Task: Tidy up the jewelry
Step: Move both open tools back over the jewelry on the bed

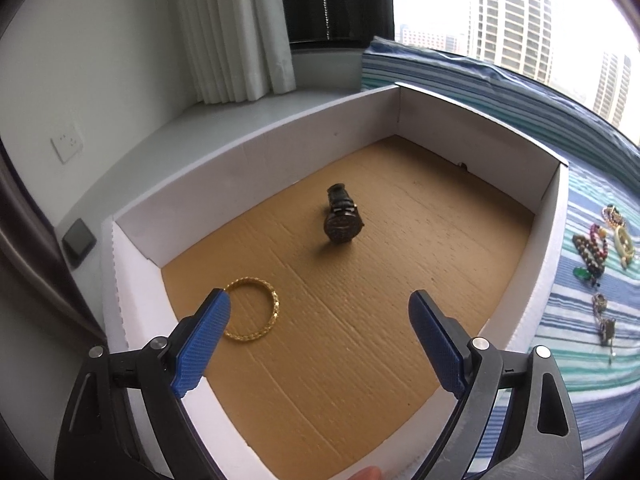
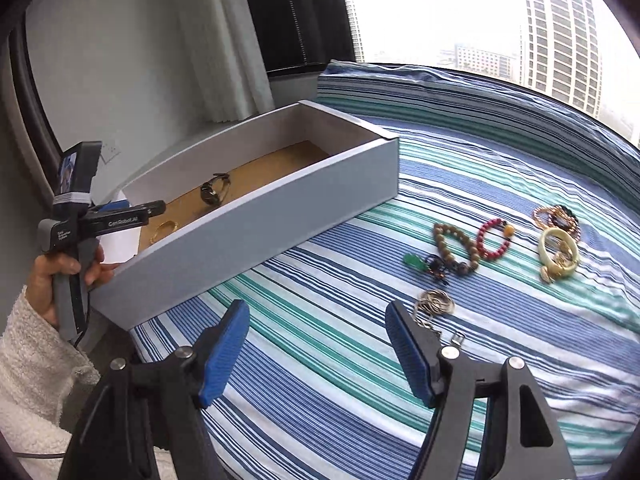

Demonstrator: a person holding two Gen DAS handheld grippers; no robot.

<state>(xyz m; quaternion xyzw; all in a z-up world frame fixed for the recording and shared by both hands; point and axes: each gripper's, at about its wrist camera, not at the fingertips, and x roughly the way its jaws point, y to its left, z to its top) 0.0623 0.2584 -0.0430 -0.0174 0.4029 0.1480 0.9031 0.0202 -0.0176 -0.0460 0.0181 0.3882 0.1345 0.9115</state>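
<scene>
A white cardboard box (image 1: 260,148) with a brown floor lies on the striped bedspread. Inside it a dark wristwatch (image 1: 342,220) stands on edge and a gold bangle (image 1: 274,304) lies flat near the left wall. My left gripper (image 1: 320,304) hovers open over the box floor, and its left pad overlaps the bangle in view. My right gripper (image 2: 316,312) is open and empty above the bedspread, beside the box (image 2: 260,232). Right of it lie a silver chain (image 2: 434,304), a wooden bead bracelet (image 2: 452,248), a red bead bracelet (image 2: 494,238) and a pale bangle (image 2: 558,254).
A green pendant (image 2: 416,261) and a gold and dark piece (image 2: 556,216) lie among the loose jewelry. A person's hand (image 2: 52,276) in a white fuzzy sleeve holds the left tool. Behind the box are a white ledge, a curtain (image 1: 236,32) and a window.
</scene>
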